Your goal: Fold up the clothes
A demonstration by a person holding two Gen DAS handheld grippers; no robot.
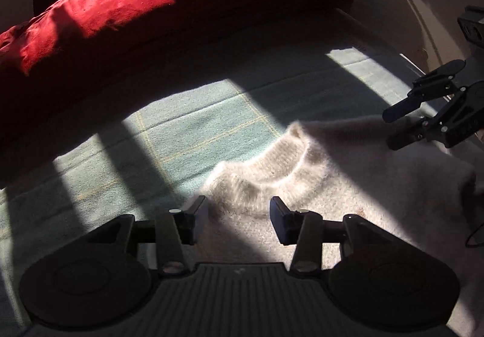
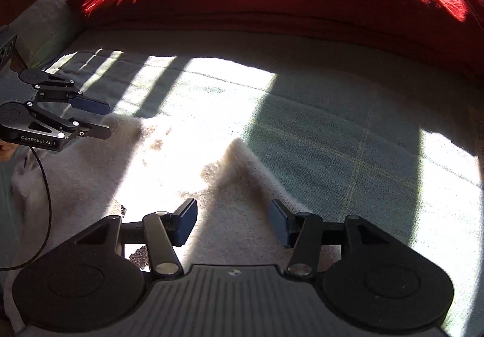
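Directly ahead of the left gripper, at the bottom centre of the left wrist view, lay the fuzzy cream sweater, spread flat on the pale green bedcover. Its ribbed collar sat just beyond the fingertips. A red duvet filled the upper part of the frame.

Step in hand, by judgement: the garment had been laid out and let go, and a fresh hold for a fold was not yet taken. The next move would call for both grippers to descend onto matching edges of the sweater, close on single layers, and carry them across together.

Left gripper: jaws stood parted about halfway, nothing between them, pads clear of the knit. Right gripper: likewise released and partly spread, poised above the sweater's edge at the lower centre of the right wrist view, gripping nothing.
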